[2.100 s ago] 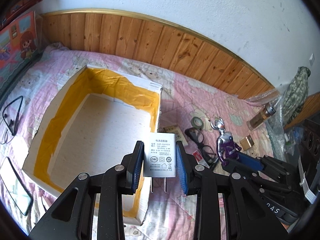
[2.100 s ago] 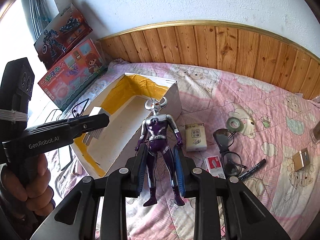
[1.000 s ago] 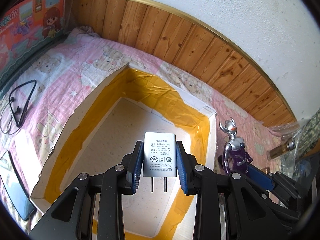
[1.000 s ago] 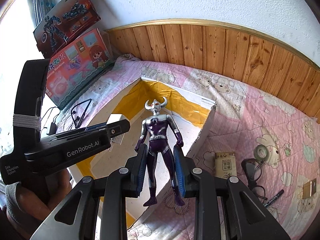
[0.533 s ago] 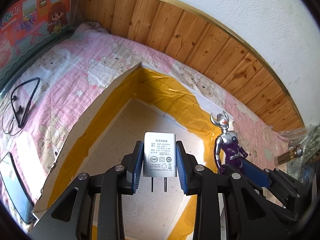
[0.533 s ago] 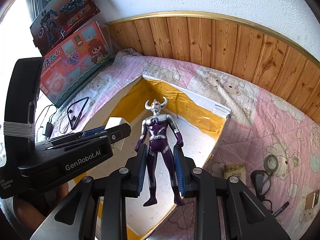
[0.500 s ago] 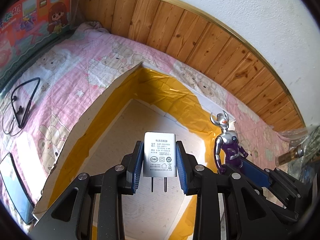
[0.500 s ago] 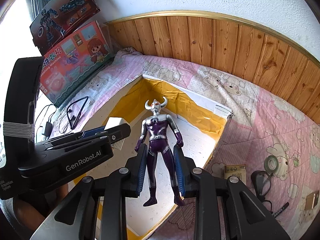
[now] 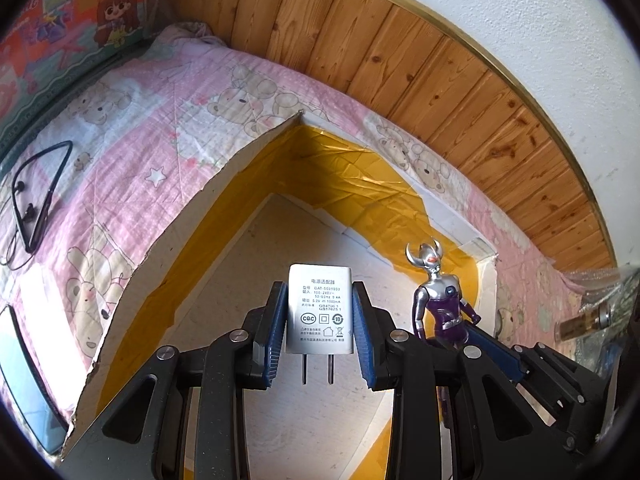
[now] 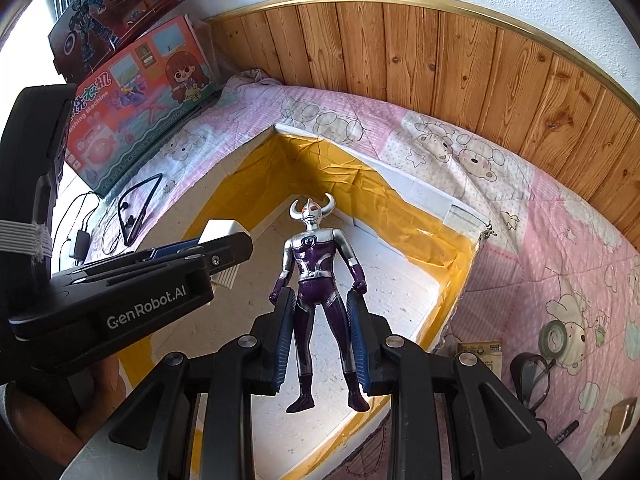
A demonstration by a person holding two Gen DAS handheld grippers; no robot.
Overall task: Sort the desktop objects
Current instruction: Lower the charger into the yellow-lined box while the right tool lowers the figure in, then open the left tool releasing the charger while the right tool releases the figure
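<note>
While both loads are hanging over the open cardboard box [image 9: 192, 216], the left gripper [image 9: 320, 332] is pinching the light, rigid, slick white charger [image 9: 320, 308] by its flat sides, and the right gripper [image 10: 320, 336] is clamping the hard plastic figure [image 10: 318, 280] at its thighs; compared with a second ago, both are sitting lower and deeper over the box.

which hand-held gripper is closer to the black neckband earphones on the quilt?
Left. The left hand-held gripper sits on the box side nearest the neckband earphones; the right hand-held gripper is farther across.
</note>
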